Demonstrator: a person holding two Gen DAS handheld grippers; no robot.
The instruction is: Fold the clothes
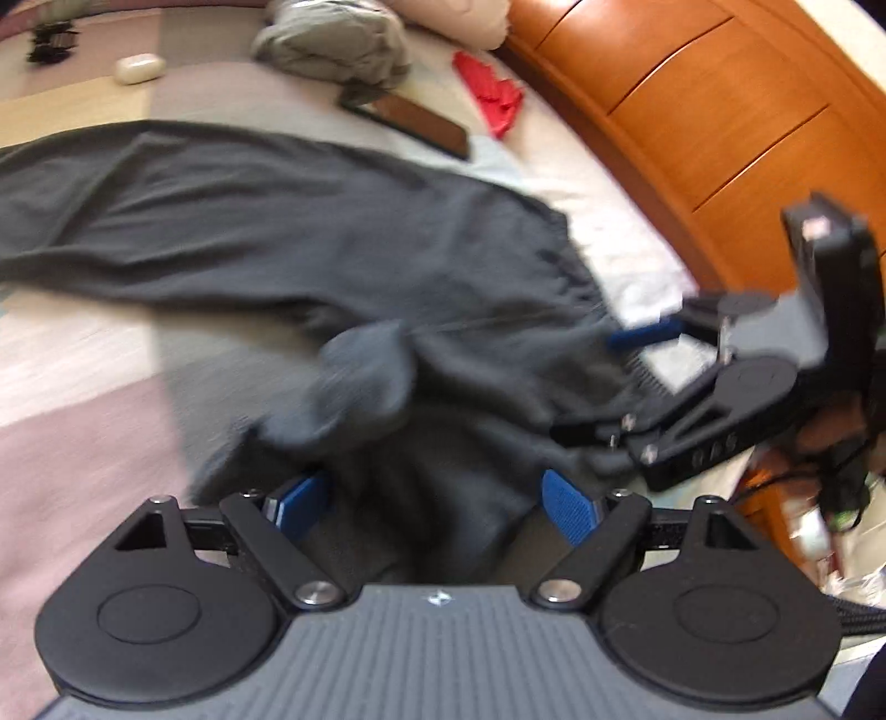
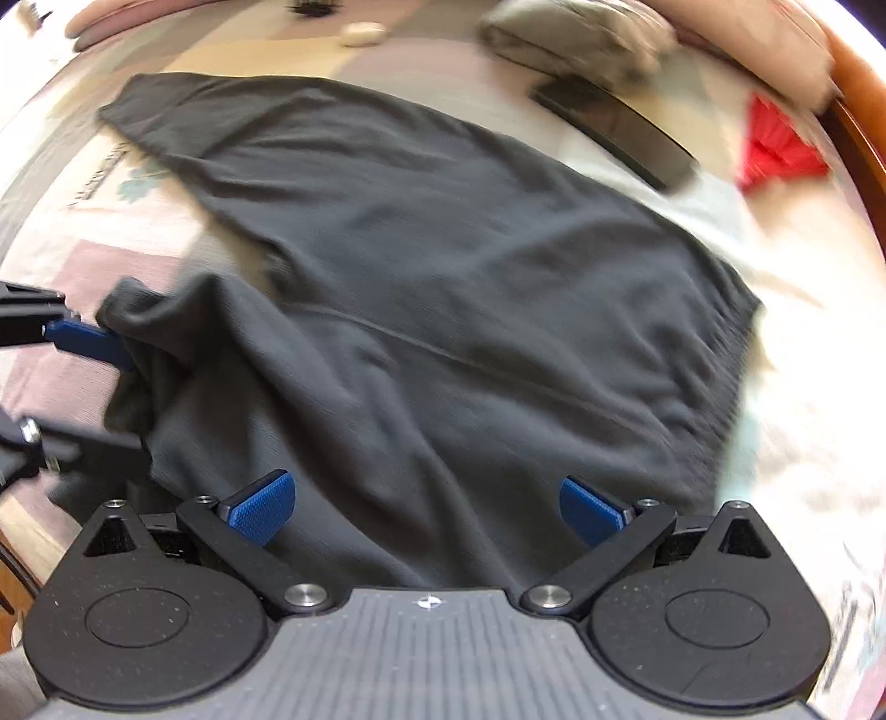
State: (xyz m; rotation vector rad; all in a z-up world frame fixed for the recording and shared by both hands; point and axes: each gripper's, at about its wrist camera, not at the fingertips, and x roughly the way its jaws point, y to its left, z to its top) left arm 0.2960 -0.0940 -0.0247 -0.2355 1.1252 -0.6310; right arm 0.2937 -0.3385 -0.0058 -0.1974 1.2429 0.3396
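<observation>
Pale patchwork bedding fills the background of the left wrist view, and we see the dark grey garment spread across it, one long part running off to the left and its bunched end lying straight ahead of us. Our left gripper hangs over that bunched cloth with its blue pads spread wide; cloth lies below the gap, but whether either pad touches it we cannot tell through the blur. To the right, our right gripper reaches in over the same end of the garment, one blue finger showing above the cloth. Beyond the garment lie a dark flat phone-like slab, a crumpled grey-green cloth, a red item, a small white case and a black object at the far left. An orange wooden headboard curves along the right side. From the right wrist view, the garment covers most of the bedding, a seam running across its middle. Our right gripper stands with its pads wide apart above the near edge, nothing pinched between them. At the left edge, the left gripper has one blue pad against a raised fold. Behind lie the dark slab, the grey-green cloth, the red item and the white case.
</observation>
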